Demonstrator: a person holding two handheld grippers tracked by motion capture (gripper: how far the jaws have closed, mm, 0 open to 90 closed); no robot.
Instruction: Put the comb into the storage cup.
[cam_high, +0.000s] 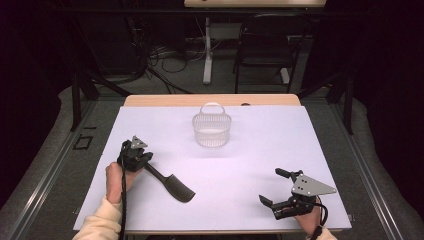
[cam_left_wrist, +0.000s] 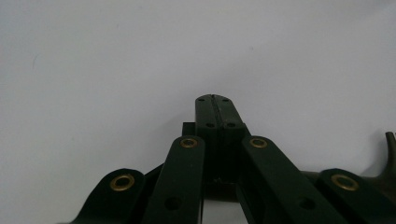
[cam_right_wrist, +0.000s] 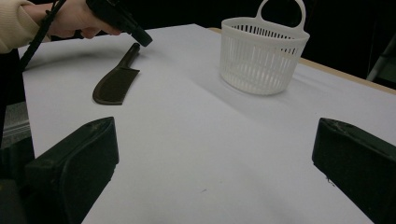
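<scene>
Knife (cam_high: 172, 184) dark, cleaver-shaped, matte; basket (cam_high: 211, 129) white, slotted plastic, looped handle.

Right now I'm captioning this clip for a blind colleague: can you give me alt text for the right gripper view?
A dark toy cleaver lies flat on a white table, with the left gripper, in a person's hand, at its handle end. A white slotted basket with a loop handle stands upright farther right. The right gripper's jaws frame the bottom corners, wide apart.

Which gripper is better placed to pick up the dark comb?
Left. The left gripper sits right at the comb's handle end, jaws shut. The right gripper rests open, well off to the comb's right.
</scene>
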